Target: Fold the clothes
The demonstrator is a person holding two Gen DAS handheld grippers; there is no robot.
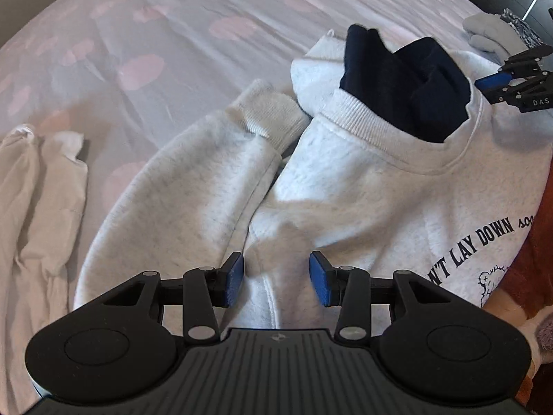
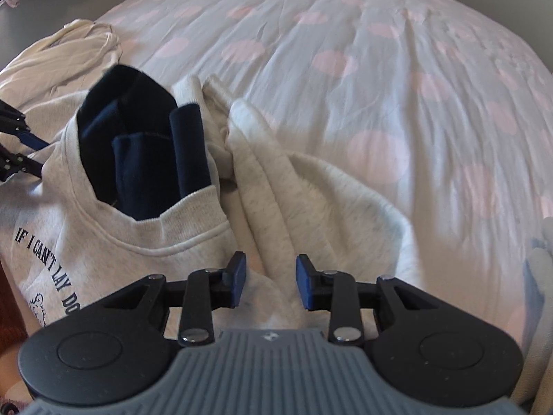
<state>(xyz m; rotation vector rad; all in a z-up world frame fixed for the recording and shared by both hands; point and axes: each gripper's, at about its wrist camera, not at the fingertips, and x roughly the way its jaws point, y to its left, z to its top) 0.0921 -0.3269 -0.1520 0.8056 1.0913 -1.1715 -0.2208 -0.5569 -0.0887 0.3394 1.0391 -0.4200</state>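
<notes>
Bed [image 2: 345,52] carried grey sweatshirt [image 1: 345,190] | both jaws apart, holding nothing | dark inner garment [image 1: 408,83] possibly bunching any fold.

two wrist cameras look forward and down, close over a grey sweatshirt [image 1: 363,186] on a spotted bed [image 2: 345,62]; the left faces its left shoulder, the right its right; both share the navy-lined collar [image 2: 138,152].

Both claws gape — left claw [image 1: 276,278] and right claw [image 2: 271,282] — gripping nothing.
</notes>
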